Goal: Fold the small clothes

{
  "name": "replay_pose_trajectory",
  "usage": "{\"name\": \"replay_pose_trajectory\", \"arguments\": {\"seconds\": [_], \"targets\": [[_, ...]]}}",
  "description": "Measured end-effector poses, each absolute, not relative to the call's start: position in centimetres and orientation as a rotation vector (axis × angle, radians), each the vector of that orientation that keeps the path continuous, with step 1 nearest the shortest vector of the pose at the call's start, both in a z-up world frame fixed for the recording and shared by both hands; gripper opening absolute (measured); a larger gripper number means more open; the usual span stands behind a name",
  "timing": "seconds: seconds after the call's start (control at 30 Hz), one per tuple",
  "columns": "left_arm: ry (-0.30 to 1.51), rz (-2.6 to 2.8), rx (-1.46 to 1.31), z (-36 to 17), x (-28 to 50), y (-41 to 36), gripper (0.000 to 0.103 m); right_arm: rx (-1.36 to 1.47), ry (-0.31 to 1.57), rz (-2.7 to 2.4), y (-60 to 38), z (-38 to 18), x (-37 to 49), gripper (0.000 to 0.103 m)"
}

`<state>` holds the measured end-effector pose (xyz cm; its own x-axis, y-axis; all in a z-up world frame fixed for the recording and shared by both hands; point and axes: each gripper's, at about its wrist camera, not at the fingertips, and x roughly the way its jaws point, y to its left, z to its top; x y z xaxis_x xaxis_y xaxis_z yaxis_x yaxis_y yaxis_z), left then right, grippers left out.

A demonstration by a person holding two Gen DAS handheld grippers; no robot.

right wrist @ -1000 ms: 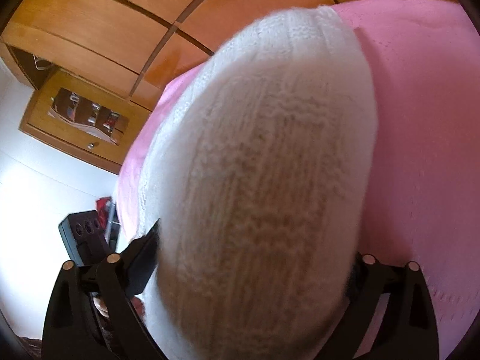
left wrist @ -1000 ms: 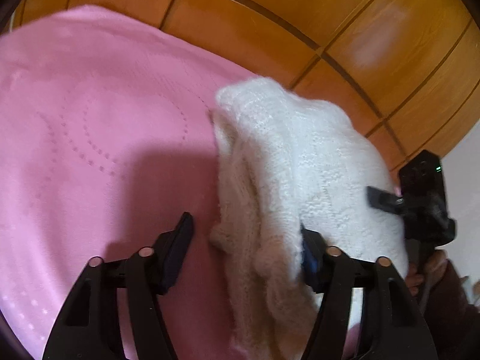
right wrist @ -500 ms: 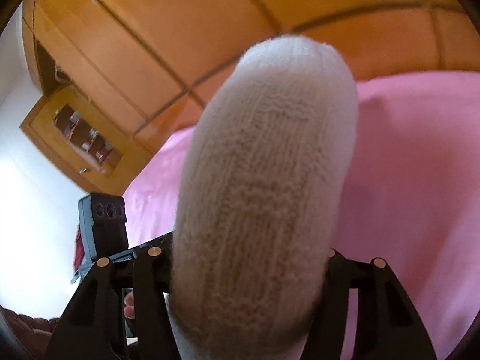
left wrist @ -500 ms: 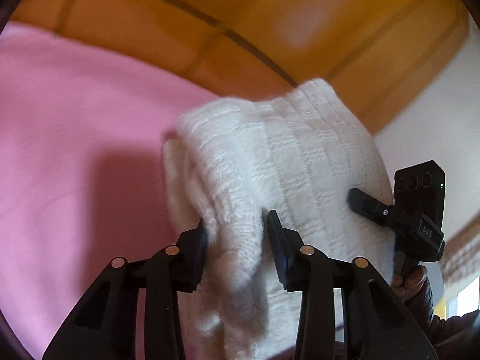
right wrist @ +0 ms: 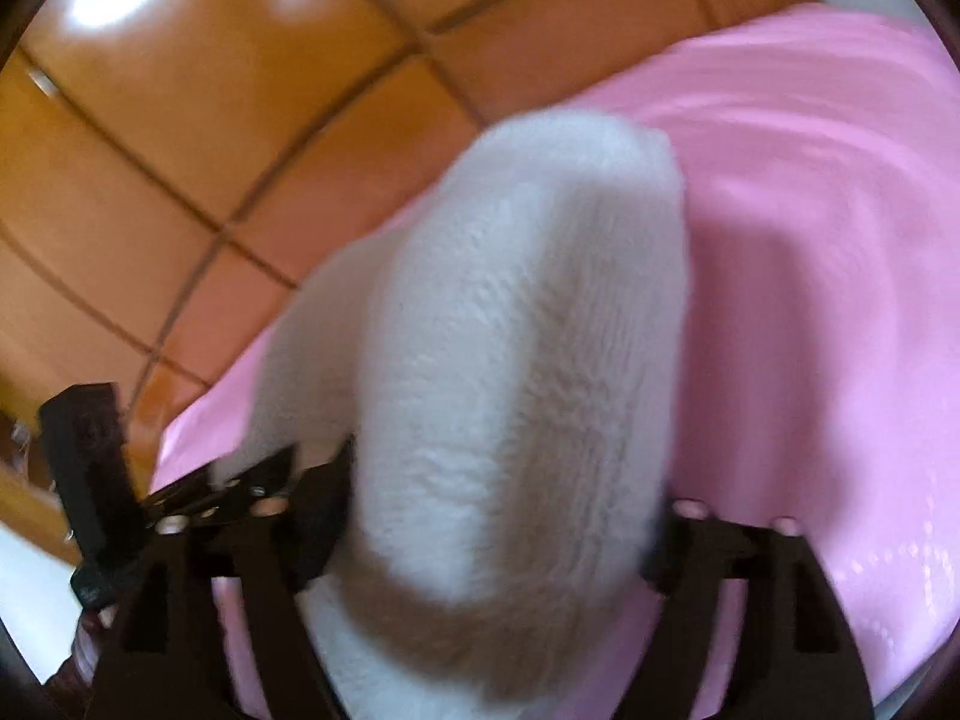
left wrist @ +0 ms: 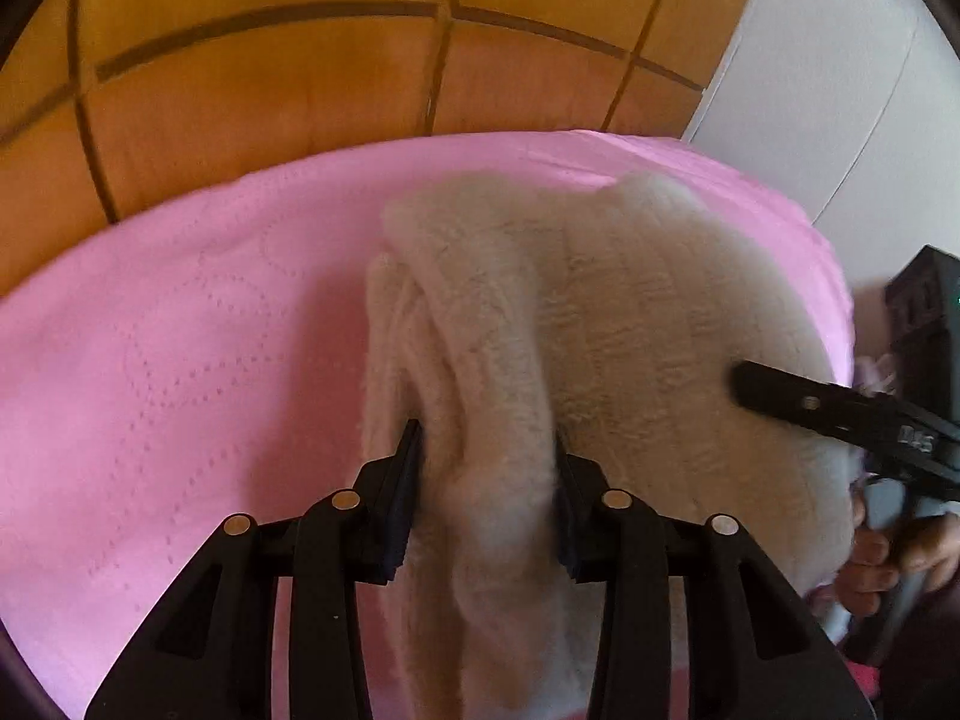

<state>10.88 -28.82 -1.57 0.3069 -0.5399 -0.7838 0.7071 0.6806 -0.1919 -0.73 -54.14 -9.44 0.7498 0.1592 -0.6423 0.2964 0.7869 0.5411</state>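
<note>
A folded white knitted garment is held over a pink blanket. My left gripper is shut on one bunched end of the garment. In the right wrist view the same garment bulges between the fingers of my right gripper, which is shut on its other end. The right gripper's black finger also shows at the right of the left wrist view, pressed on the garment. The left gripper's body shows at the left of the right wrist view.
The pink blanket covers the surface under both grippers. Orange wooden panels stand behind it. A white wall is at the right. A hand holds the right gripper.
Both grippers closed on the garment and lifted it together off the blanket. The views swung, and the garment now hangs between the two grippers.
</note>
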Motion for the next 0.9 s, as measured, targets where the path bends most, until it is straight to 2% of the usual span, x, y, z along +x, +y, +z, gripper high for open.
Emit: {"name": "replay_pose_trajectory", "arguments": {"seconds": [0.1, 0.27, 0.33, 0.4, 0.5, 0.53, 0.67, 0.8, 0.9], "targets": [[0.882, -0.78, 0.241, -0.8, 9.7, -29.0, 0.04, 0.609, 0.651, -0.172, -53.1, -6.9, -2.4, 0.088], [0.812, -0.707, 0.237, 0.0, 8.3, -28.8, 0.04, 0.491, 0.575, -0.163, -52.3, -3.8, -3.2, 0.067], [0.824, -0.674, 0.215, -0.6, 9.2, -28.0, 0.04, 0.438, 0.611, -0.146, -50.2, -4.0, -1.5, 0.065], [0.834, -0.645, 0.214, -1.6, 9.8, -27.6, 0.041, 0.376, 0.666, -0.177, -48.7, -5.4, 0.1, 0.066], [0.848, -0.621, 0.207, -2.3, 10.7, -27.8, 0.05, 0.275, 0.699, -0.268, -47.4, -7.4, 1.6, 0.07], [0.851, -0.618, 0.202, -2.3, 10.8, -27.8, 0.051, 0.264, 0.692, -0.283, -47.4, -7.7, 1.7, 0.071], [0.863, -0.614, 0.158, -1.3, 9.8, -26.8, 0.051, 0.296, 0.69, -0.315, -47.1, -7.2, 0.9, 0.073], [0.84, -0.592, 0.143, -0.7, 8.7, -25.9, 0.059, 0.29, 0.687, -0.324, -46.2, -6.7, 0.1, 0.075], [0.844, -0.591, 0.128, -0.6, 8.2, -25.2, 0.059, 0.296, 0.685, -0.324, -45.6, -6.6, -1.2, 0.076]]}}
